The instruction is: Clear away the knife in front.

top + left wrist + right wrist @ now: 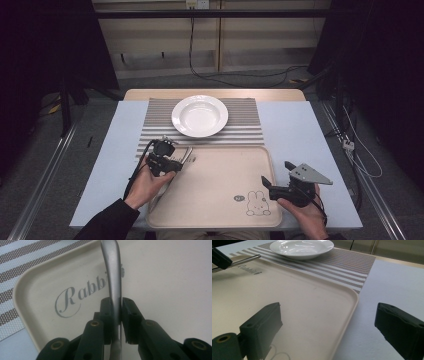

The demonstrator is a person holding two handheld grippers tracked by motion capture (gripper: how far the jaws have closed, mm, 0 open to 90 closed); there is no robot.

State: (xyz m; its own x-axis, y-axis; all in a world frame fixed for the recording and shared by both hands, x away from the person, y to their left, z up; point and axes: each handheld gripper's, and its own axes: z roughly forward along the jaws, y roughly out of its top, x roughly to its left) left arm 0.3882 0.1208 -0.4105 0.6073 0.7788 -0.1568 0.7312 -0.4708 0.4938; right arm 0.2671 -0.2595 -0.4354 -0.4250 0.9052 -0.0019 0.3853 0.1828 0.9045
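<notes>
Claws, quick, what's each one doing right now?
Left claw: closed on the slim silver metal utensil handle.
Right claw: open, holding nothing.

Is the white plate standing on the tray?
No, the plate rests on the striped mat, beyond the tray.

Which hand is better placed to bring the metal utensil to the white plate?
Left. The left gripper is already shut on the metal utensil handle at the tray's far left corner, near the white plate. The right gripper is open, holds nothing and sits farther back.
</notes>
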